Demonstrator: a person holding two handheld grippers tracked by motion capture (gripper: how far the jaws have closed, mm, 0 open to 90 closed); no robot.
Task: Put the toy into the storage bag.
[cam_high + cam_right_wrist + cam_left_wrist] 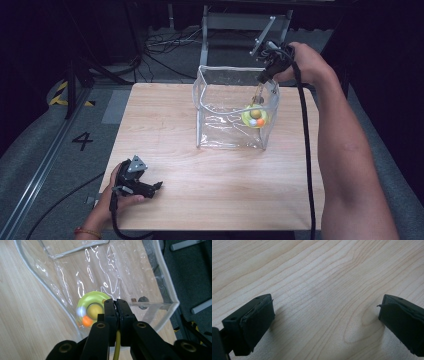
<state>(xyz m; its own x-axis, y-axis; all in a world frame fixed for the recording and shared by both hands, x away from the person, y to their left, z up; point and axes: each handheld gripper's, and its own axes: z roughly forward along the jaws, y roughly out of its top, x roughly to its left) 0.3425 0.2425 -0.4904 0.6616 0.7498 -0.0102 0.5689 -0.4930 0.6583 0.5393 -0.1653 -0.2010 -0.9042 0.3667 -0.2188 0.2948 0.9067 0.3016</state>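
Two grippers at a wooden table (165, 125): one lowers a yellow toy into a clear bag, the other idles near the front edge.

Held above the far right corner of the clear plastic bag (220, 107), the right gripper (265, 75) has its jaws pressed together on a thin yellow cord (117, 345) that runs up between them in the right gripper view. Below and just ahead of those jaws, inside the bag, hangs a round yellow-green toy (91, 310) with a yellow ball at its centre and an orange spot and a pale one on its rim; whether it touches the bag's floor cannot be told. The left gripper (152, 186) rests low at the near left of the table, well apart from the bag, its jaws spread wide over bare wood with nothing between them.
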